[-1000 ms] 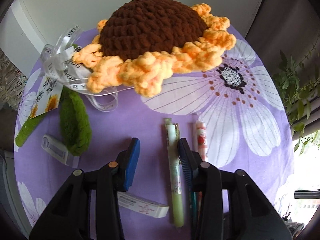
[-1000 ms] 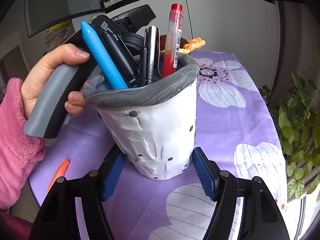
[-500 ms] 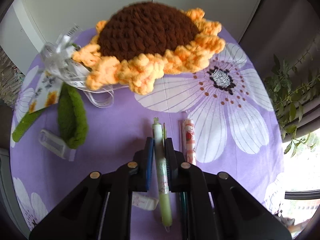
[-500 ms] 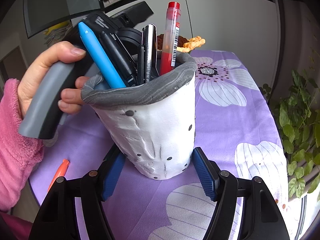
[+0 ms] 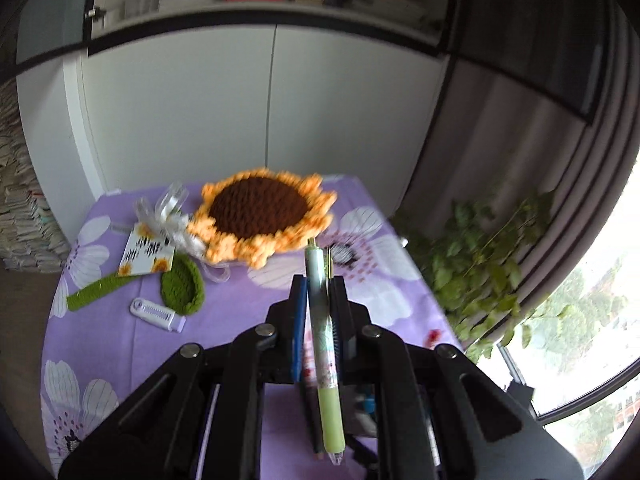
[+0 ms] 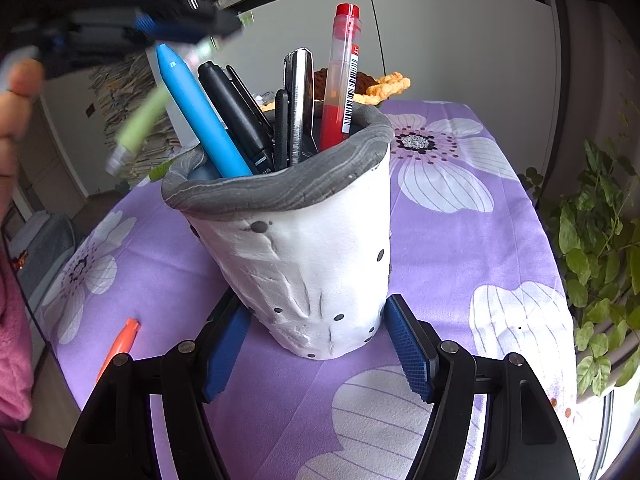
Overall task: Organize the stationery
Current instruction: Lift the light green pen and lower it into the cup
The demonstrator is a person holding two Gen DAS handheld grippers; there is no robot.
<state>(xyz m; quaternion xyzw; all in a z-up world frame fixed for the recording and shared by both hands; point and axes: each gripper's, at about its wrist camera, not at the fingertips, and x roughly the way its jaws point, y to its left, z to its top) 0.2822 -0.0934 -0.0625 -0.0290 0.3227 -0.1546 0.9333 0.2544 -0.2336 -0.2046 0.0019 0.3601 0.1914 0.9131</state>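
My left gripper (image 5: 318,296) is shut on a light green pen (image 5: 325,344) and holds it up above the purple tablecloth (image 5: 112,336). The same gripper (image 6: 224,28) and pen (image 6: 140,124) show blurred at the upper left in the right wrist view. My right gripper (image 6: 316,344) is open, its blue pads on either side of a white pen holder with a grey rim (image 6: 304,264); contact is unclear. The holder holds a blue marker (image 6: 200,116), black pens (image 6: 236,116), a silver pen (image 6: 298,104) and a red pen (image 6: 340,80).
A crochet sunflower (image 5: 260,212) with a ribbon and card (image 5: 148,256), a green leaf (image 5: 182,284) and a white correction tape (image 5: 158,314) lie at the table's far side. An orange pen (image 6: 118,348) lies at the left edge. A plant (image 6: 600,240) stands to the right.
My left gripper closed on the green pen and lifted it off the table, rising and tilting up. The right gripper and holder stayed still.
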